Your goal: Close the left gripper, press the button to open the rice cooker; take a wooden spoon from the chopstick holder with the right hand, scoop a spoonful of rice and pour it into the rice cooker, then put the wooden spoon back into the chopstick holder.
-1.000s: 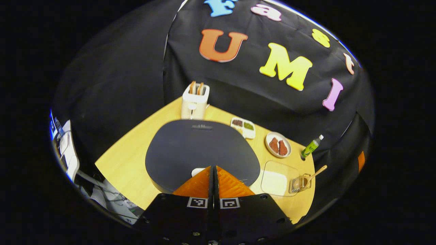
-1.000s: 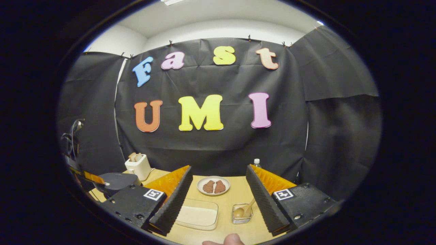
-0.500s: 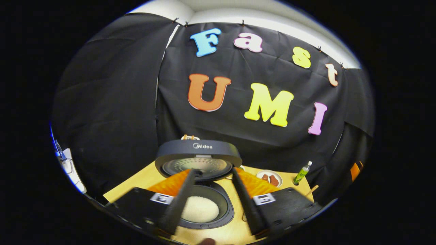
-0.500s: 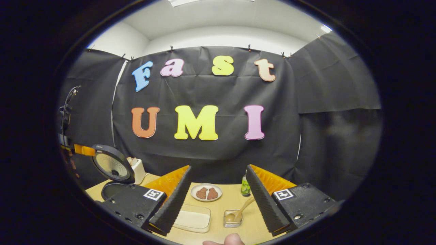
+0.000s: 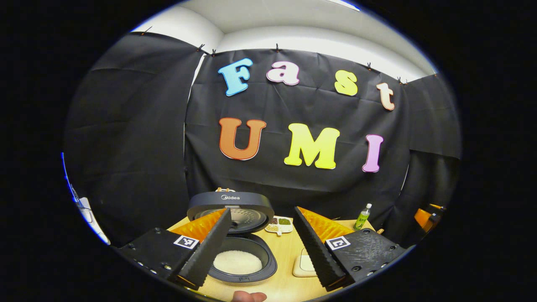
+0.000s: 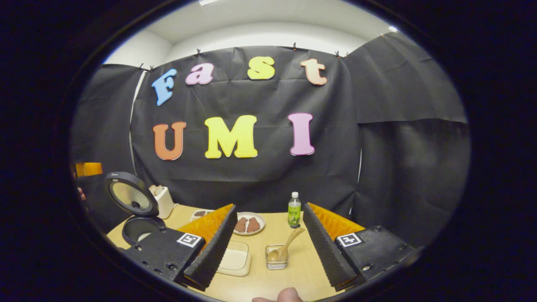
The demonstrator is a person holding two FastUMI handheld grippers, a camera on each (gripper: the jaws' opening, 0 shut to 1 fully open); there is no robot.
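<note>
Right gripper (image 6: 266, 247): spread wide, holds nothing.
Left gripper (image 5: 262, 247): spread wide, holds nothing.
Spoon (image 6: 285, 249): at 12 o'clock between the right fingers, leaning in the holder (image 6: 276, 263).
Cooker (image 5: 241, 235): lid up, rice inside.
Rice tray (image 6: 235, 260): at 9 o'clock from the holder.
Risk: a crooked grab could tip the small holder, or the spoon could slip out.

in the right gripper view, open rice cooker (image 6: 136, 212) at lower left, toaster (image 6: 162, 201) behind it, chopstick holder (image 6: 277, 263) with wooden spoon (image 6: 284, 250) bottom centre.
</note>
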